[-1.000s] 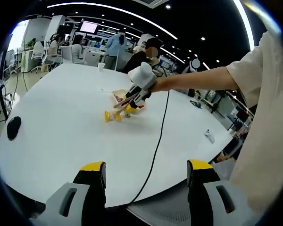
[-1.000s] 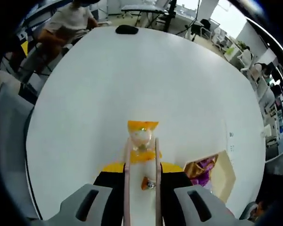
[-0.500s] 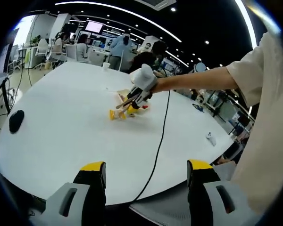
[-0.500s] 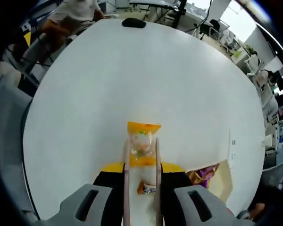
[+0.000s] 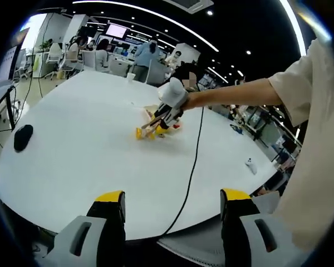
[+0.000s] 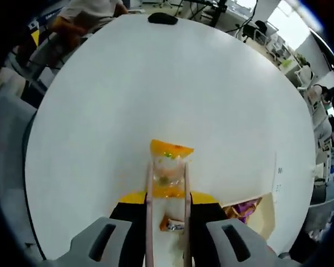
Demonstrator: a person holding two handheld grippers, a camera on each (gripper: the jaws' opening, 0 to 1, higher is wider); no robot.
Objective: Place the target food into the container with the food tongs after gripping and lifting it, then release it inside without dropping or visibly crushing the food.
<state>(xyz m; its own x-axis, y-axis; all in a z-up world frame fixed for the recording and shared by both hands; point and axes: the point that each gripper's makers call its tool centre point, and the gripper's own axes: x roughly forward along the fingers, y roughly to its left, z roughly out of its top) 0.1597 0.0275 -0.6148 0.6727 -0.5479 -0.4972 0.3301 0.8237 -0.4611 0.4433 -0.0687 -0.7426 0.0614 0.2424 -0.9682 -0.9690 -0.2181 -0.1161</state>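
Note:
My right gripper (image 6: pixel 167 201) is shut on a pair of pale food tongs (image 6: pixel 150 183). The tong tips pinch a yellow snack packet (image 6: pixel 168 161) over the white table (image 6: pixel 156 89). Whether the packet touches the table, I cannot tell. The beige paper container (image 6: pixel 263 207) lies to the lower right and holds a purple packet (image 6: pixel 242 209). A small orange packet (image 6: pixel 170 224) lies under the tongs. In the left gripper view, a person's hand holds the right gripper (image 5: pixel 168 105) with the yellow packet (image 5: pixel 141 132) at the tong tips. My left gripper (image 5: pixel 172 199) stands open near the table edge, holding nothing.
A black mouse (image 5: pixel 23 137) lies at the table's left; it also appears at the far edge as the mouse (image 6: pixel 162 18). A black cable (image 5: pixel 192 167) runs across the table to the near edge. A small white object (image 5: pixel 249 164) lies at right. People sit beyond the table.
The tongs remain pinched on the yellow packet. The right gripper view has shifted, so the container sits lower and nearer the picture's edge. The left gripper stays open.

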